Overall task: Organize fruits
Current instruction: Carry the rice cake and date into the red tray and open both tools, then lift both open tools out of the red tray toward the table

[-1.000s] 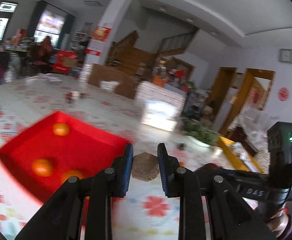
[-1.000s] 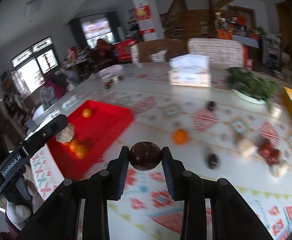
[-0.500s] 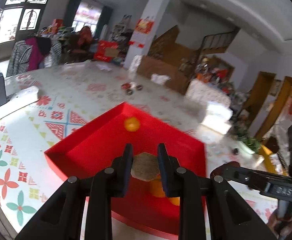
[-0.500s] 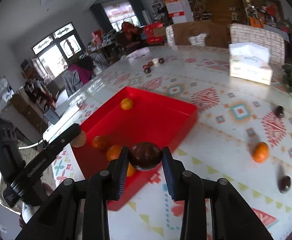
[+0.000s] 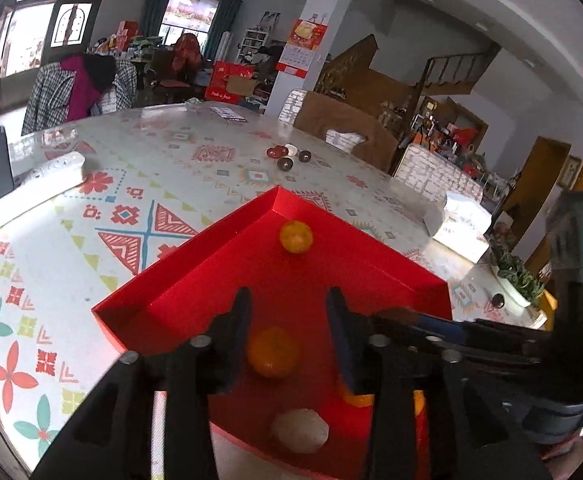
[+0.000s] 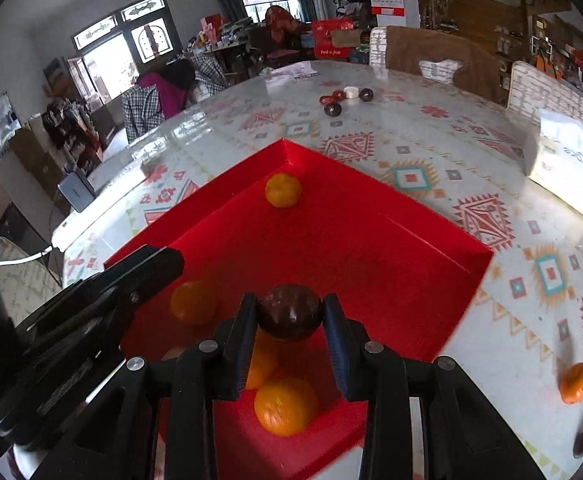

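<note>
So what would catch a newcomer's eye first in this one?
The bright red tray fills the middle of both views on the patterned table, with oranges scattered inside. Over it, the right gripper is shut on a dark round fruit. The left gripper has just been opening, a pale fruit lying in the tray below.

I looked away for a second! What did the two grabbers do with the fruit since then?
Both came over the red tray. The left gripper has just been opening its fingers and let go of the pale fruit, which now lies in the tray below them. The right gripper kept its hold on the dark fruit, now above the tray. The far orange stayed in its corner.
</note>
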